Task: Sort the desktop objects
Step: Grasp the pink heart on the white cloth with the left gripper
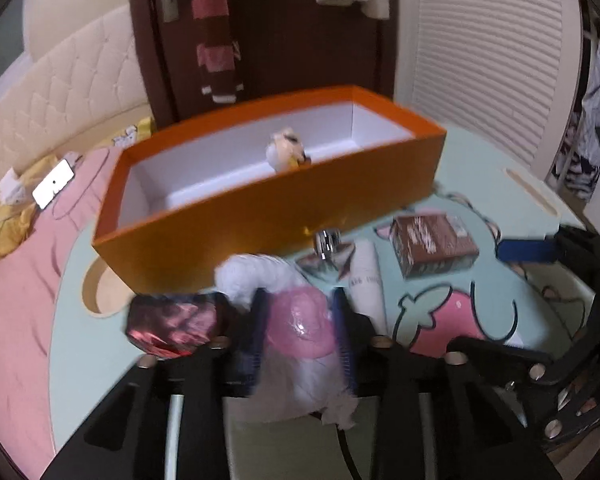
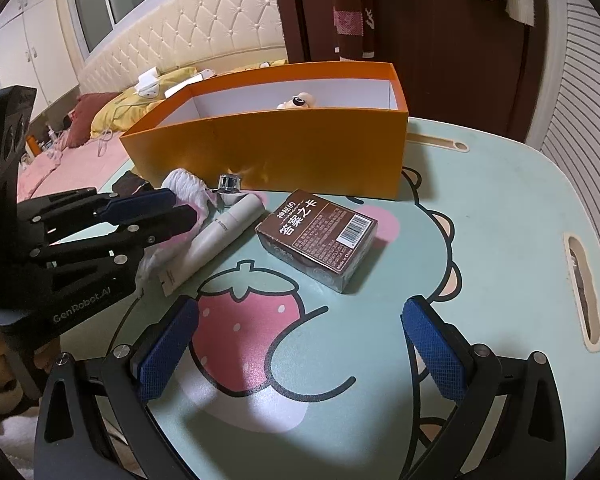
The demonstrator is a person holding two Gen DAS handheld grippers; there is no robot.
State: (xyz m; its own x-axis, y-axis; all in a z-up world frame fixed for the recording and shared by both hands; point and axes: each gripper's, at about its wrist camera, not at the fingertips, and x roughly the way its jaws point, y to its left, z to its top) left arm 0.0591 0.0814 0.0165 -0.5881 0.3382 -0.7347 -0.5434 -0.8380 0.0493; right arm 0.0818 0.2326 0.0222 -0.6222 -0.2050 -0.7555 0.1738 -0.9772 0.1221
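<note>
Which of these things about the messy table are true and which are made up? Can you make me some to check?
1. The left gripper is squeezing a pink and white soft bundle. True.
2. The orange box is completely empty. False: a small toy figure sits inside it.
3. The right gripper is holding the brown card box. False: its fingers are wide open with nothing between them, and the card box lies on the table.
4. A white tube lies on the table between the soft bundle and the brown card box. True.
5. The table has a strawberry picture on it. True.
</note>
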